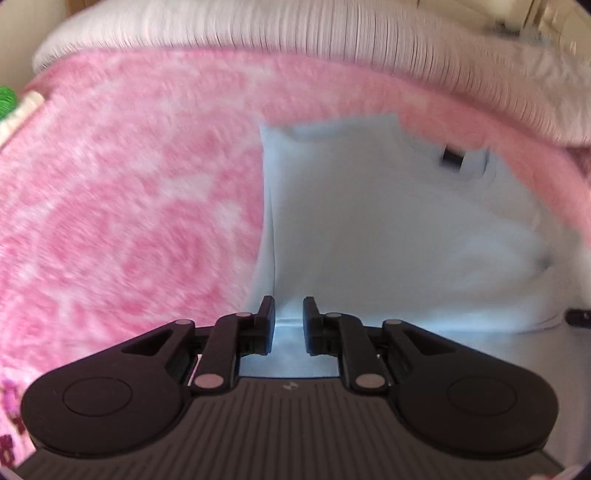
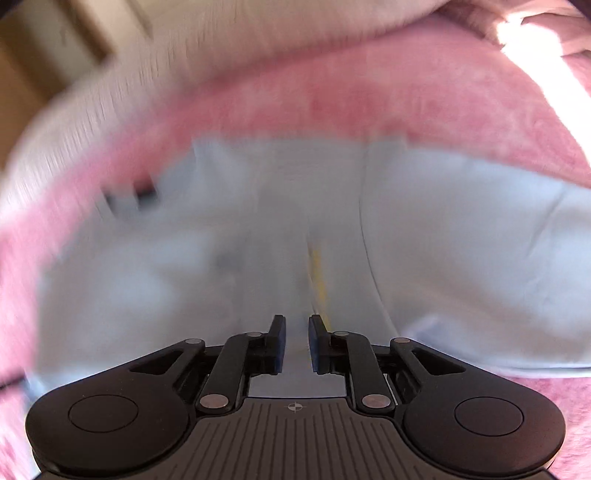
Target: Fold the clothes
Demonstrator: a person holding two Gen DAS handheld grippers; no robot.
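Note:
A pale blue garment (image 1: pixel 388 229) lies on a pink fluffy blanket (image 1: pixel 129 184); it has a small dark label (image 1: pixel 452 158) near its far edge. My left gripper (image 1: pixel 289 314) is over the garment's near left edge, jaws a small gap apart with blue cloth between them. In the right wrist view the same garment (image 2: pixel 461 240) fills the middle, blurred, with a thin yellow streak (image 2: pixel 318 273) ahead. My right gripper (image 2: pixel 296 334) is low over it, jaws also a small gap apart, cloth showing between them. Whether either pinches the cloth is unclear.
A white ribbed cover or pillow (image 1: pixel 295 29) runs along the far side of the blanket. A green object (image 1: pixel 8 96) and a pale strip sit at the far left edge. The blanket (image 2: pixel 406 92) extends past the garment on all sides.

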